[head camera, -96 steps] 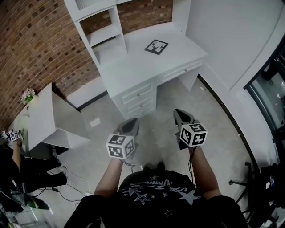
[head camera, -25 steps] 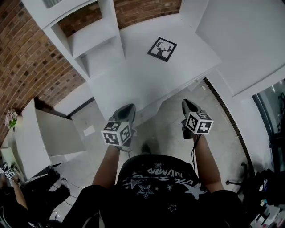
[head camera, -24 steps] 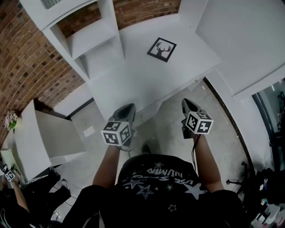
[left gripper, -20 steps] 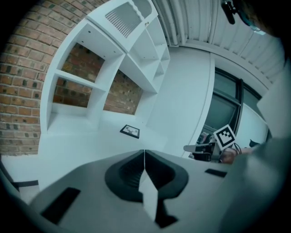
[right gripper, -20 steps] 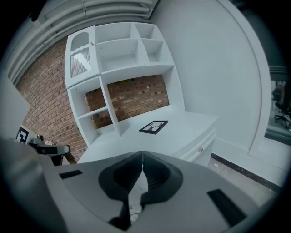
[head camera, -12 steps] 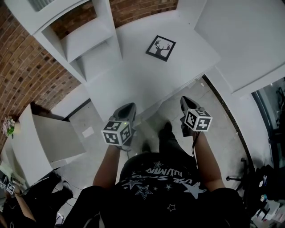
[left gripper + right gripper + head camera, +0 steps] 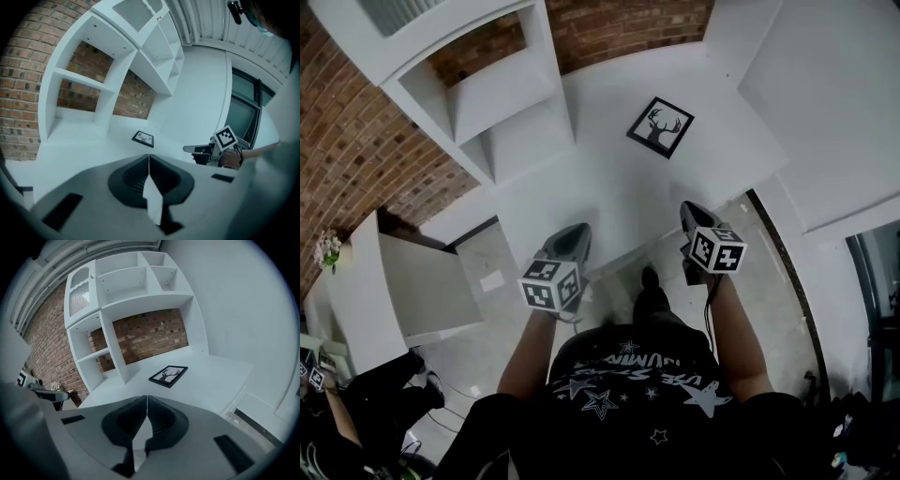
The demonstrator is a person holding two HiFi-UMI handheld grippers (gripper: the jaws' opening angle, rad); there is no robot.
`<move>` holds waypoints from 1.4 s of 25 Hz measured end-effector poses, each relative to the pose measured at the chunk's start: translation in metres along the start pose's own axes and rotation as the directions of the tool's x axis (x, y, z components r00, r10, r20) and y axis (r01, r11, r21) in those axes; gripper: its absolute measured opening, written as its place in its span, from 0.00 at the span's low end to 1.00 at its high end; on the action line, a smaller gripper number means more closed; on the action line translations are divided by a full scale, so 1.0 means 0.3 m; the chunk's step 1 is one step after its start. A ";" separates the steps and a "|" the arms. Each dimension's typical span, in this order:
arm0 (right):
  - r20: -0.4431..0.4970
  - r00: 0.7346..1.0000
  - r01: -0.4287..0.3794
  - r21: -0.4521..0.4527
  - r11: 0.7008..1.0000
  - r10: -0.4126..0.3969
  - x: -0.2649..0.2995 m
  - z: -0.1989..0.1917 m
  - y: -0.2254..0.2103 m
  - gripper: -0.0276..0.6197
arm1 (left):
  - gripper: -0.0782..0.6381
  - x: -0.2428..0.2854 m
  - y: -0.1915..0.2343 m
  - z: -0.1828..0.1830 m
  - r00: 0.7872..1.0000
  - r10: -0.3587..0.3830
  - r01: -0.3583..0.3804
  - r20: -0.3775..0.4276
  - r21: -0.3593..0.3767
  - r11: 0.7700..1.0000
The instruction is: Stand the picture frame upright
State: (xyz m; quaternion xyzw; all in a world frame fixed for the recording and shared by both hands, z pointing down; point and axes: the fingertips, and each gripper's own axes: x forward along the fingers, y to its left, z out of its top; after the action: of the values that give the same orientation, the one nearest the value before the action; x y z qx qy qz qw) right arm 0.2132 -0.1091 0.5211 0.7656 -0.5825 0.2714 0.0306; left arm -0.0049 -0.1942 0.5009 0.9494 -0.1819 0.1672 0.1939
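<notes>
On the white desk point(image 7: 609, 187), toward its back right at about 1 o'clock in the head view, the frame point(image 7: 660, 127) lies flat on its back with the deer print facing up. It sits alone on open desktop, well clear of the shelves point(image 7: 492, 89) at 11 o'clock and not touching the wall. Your left claw point(image 7: 576, 230) is pinched fully together with nothing between its jaws, and your right claw point(image 7: 687, 208) is pinched together and empty too. Both hang at the desk's near edge, well short of the frame. From the right claw the frame lies at roughly 11 o'clock; from the left claw it lies at about 1 o'clock and farther off, so your right hand is the nearer one. The frame looks almost square, so its long axis is hard to call. What shows plainly is that it is turned askew, with one corner pointing back toward you at about 7 o'clock and not a straight edge. Judging from this, the task has not begun: you need to spread the jaws before either claw can take an edge. You probably also need to angle the right claw to meet a side squarely, with the left ready to steady the frame as it tips up.
</notes>
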 end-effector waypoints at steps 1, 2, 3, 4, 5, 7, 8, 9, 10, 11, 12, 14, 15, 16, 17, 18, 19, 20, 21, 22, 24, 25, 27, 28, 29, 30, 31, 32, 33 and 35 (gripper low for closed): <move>-0.006 1.000 -0.009 -0.016 1.000 0.009 0.027 0.015 -0.004 0.07 | 0.13 0.019 0.005 0.010 1.000 0.008 -0.008 0.000 -0.002 1.000; -0.012 1.000 -0.013 -0.030 0.999 0.013 0.052 0.029 -0.013 0.07 | 0.13 0.038 0.010 0.021 1.000 0.015 -0.015 0.000 -0.003 1.000; -0.018 1.000 -0.014 -0.039 0.999 0.013 0.075 0.041 -0.025 0.07 | 0.13 0.058 0.014 0.032 1.000 0.021 -0.021 0.000 -0.004 1.000; -0.024 1.000 -0.012 -0.044 0.999 0.011 0.097 0.053 -0.042 0.07 | 0.13 0.079 0.017 0.045 1.000 0.027 -0.027 0.002 -0.005 1.000; -0.031 0.999 -0.011 -0.045 0.999 0.010 0.119 0.064 -0.061 0.07 | 0.13 0.102 0.021 0.059 0.999 0.034 -0.034 0.004 -0.007 0.999; -0.046 0.999 -0.013 -0.037 0.999 0.011 0.158 0.086 -0.100 0.07 | 0.13 0.146 0.032 0.084 0.999 0.048 -0.048 0.007 -0.015 0.999; -0.052 0.999 -0.014 -0.030 0.999 0.012 0.177 0.095 -0.118 0.07 | 0.13 0.167 0.038 0.094 0.998 0.055 -0.055 0.007 -0.020 0.998; -0.058 0.998 -0.013 -0.020 1.000 0.012 0.195 0.103 -0.137 0.07 | 0.13 0.187 0.042 0.102 0.998 0.061 -0.061 0.006 -0.023 0.998; -0.062 0.998 -0.008 -0.008 1.000 0.008 0.212 0.110 -0.158 0.07 | 0.13 0.206 0.046 0.108 0.998 0.066 -0.066 0.004 -0.025 0.998; -0.066 0.998 -0.002 0.004 1.000 0.002 0.229 0.117 -0.180 0.07 | 0.13 0.225 0.049 0.114 0.997 0.071 -0.071 0.002 -0.025 0.997; -0.071 0.997 0.005 0.016 1.000 -0.004 0.245 0.123 -0.202 0.07 | 0.13 0.242 0.050 0.119 0.997 0.077 -0.077 -0.001 -0.024 0.997; -0.086 0.996 0.015 0.037 0.999 -0.011 0.278 0.131 -0.238 0.07 | 0.13 0.274 0.051 0.126 0.996 0.087 -0.087 -0.010 -0.026 0.996; -0.095 0.995 0.016 0.046 0.999 -0.011 0.295 0.134 -0.251 0.07 | 0.13 0.288 0.051 0.128 0.996 0.091 -0.092 -0.016 -0.026 0.995; -0.103 0.995 0.014 0.053 0.998 -0.009 0.312 0.136 -0.262 0.07 | 0.13 0.301 0.050 0.128 0.995 0.096 -0.096 -0.022 -0.027 0.995; -0.112 0.994 0.011 0.059 0.998 -0.005 0.330 0.137 -0.270 0.07 | 0.13 0.313 0.051 0.128 0.995 0.101 -0.102 -0.028 -0.028 0.994; -0.121 0.993 0.008 0.065 0.998 0.000 0.347 0.137 -0.275 0.07 | 0.13 0.323 0.052 0.128 0.994 0.106 -0.107 -0.033 -0.031 0.994; -0.132 0.991 0.005 0.071 0.997 0.005 0.363 0.137 -0.279 0.07 | 0.13 0.333 0.053 0.129 0.993 0.112 -0.113 -0.036 -0.035 0.993; -0.143 0.990 0.002 0.075 0.997 0.009 0.378 0.135 -0.281 0.07 | 0.13 0.343 0.055 0.131 0.992 0.117 -0.119 -0.039 -0.039 0.992; -0.154 0.988 -0.001 0.078 0.997 0.013 0.395 0.134 -0.283 0.07 | 0.13 0.353 0.059 0.133 0.992 0.123 -0.125 -0.040 -0.041 0.991; -0.165 0.986 -0.006 0.079 0.997 0.019 0.413 0.132 -0.284 0.07 | 0.13 0.364 0.063 0.137 0.991 0.129 -0.131 -0.042 -0.043 0.991; -0.184 0.982 -0.018 0.083 0.996 0.033 0.450 0.131 -0.287 0.07 | 0.13 0.388 0.073 0.144 0.989 0.141 -0.143 -0.046 -0.046 0.989; -0.193 0.980 -0.022 0.089 0.996 0.039 0.468 0.130 -0.291 0.07 | 0.13 0.400 0.077 0.148 0.988 0.147 -0.149 -0.048 -0.047 0.988; -0.210 0.976 -0.028 0.110 0.994 0.051 0.502 0.131 -0.302 0.07 | 0.13 0.424 0.081 0.156 0.986 0.158 -0.161 -0.050 -0.048 0.986; -0.217 0.975 -0.027 0.121 0.992 0.053 0.519 0.132 -0.309 0.07 | 0.13 0.436 0.083 0.158 0.985 0.163 -0.165 -0.051 -0.049 0.985; -0.223 0.973 -0.024 0.132 0.991 0.053 0.535 0.134 -0.317 0.07 | 0.13 0.446 0.086 0.160 0.985 0.167 -0.170 -0.052 -0.051 0.984; -0.229 0.972 -0.019 0.141 0.990 0.051 0.551 0.136 -0.324 0.07 | 0.13 0.456 0.088 0.160 0.984 0.171 -0.174 -0.054 -0.053 0.983; -0.236 0.970 -0.015 0.151 0.988 0.051 0.566 0.137 -0.330 0.07 | 0.13 0.464 0.089 0.160 0.983 0.175 -0.178 -0.057 -0.056 0.982; -0.244 0.968 -0.015 0.164 0.986 0.055 0.580 0.137 -0.334 0.08 | 0.13 0.471 0.090 0.158 0.982 0.178 -0.182 -0.059 -0.058 0.982; -0.251 0.966 -0.017 0.181 0.983 0.063 0.595 0.136 -0.336 0.11 | 0.13 0.478 0.091 0.155 0.981 0.182 -0.185 -0.062 -0.060 0.981; -0.263 0.961 -0.022 0.216 0.976 0.080 0.623 0.134 -0.336 0.22 | 0.13 0.489 0.094 0.150 0.979 0.190 -0.194 -0.068 -0.066 0.979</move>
State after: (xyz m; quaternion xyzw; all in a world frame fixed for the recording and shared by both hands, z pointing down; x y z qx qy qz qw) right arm 0.3526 -0.2550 0.5983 0.7048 -0.5606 0.4343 0.0213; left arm 0.1233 -0.2790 0.5274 0.9142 -0.2727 0.2073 0.2165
